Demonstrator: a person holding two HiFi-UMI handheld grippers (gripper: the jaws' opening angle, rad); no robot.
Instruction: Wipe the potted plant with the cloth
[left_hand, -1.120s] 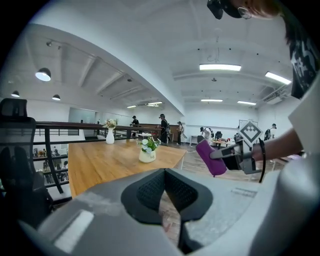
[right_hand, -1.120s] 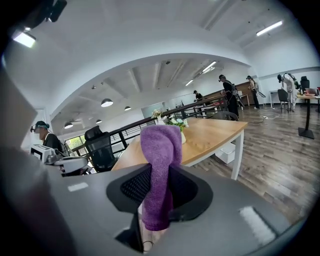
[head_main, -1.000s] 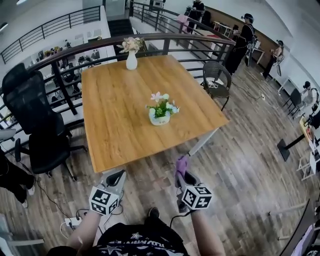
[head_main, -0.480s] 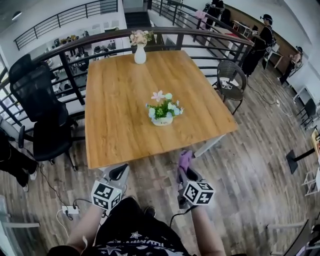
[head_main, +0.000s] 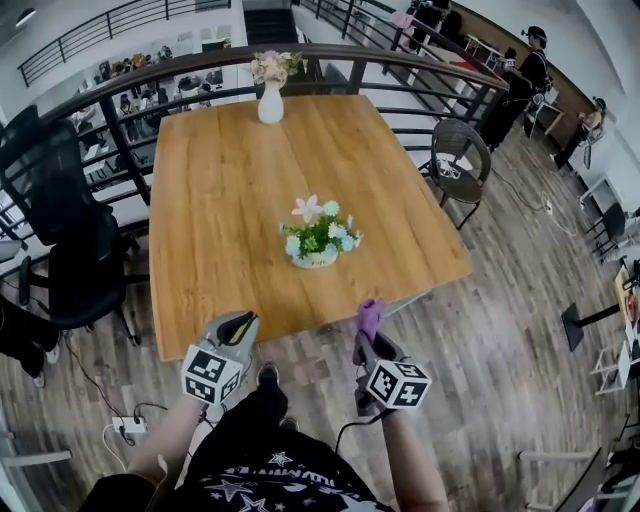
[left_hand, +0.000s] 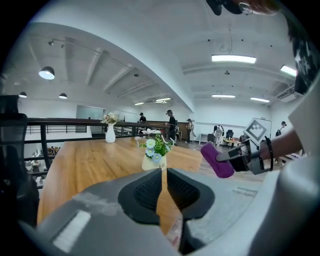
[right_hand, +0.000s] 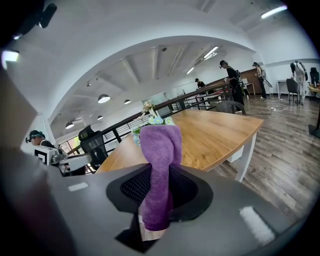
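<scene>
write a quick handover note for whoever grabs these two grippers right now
Left gripper: empty, jaws opening, nothing between them.
Right gripper: shut on the folded purple terry cloth, which sticks up past the jaws.
Small cream pot of green leaves with pale blue and pink flowers: upright on the light brown wooden table, apart from both grippers, which hover at the table's near edge.
Done: the cloth is gripped.
Left: reach in and wipe the plant, which the cloth has not touched yet. Steadying the pot with the left gripper would probably help.
</scene>
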